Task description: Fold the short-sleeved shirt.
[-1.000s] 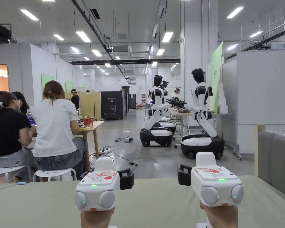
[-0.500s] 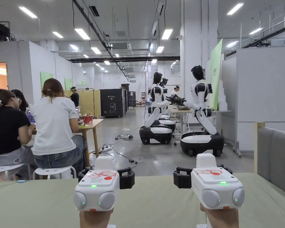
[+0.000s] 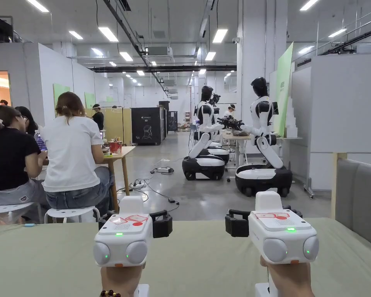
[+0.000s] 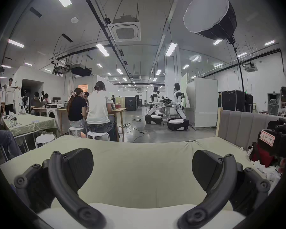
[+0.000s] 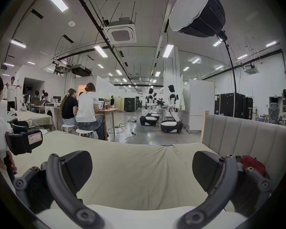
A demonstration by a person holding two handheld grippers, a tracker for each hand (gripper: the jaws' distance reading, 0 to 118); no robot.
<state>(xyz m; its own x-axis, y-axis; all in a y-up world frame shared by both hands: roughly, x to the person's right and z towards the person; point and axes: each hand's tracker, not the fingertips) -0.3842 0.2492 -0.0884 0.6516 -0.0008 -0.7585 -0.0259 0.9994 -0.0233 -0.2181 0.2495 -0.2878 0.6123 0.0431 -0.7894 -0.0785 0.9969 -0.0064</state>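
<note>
left hand-held gripper | right hand-held gripper | both above green bed

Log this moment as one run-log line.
left gripper: open, empty | right gripper: open, empty | both above bed | folding: not started

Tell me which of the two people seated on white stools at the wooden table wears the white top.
The person in the white top, nearer the table's end; the one beside them, farther left, wears black.
</note>
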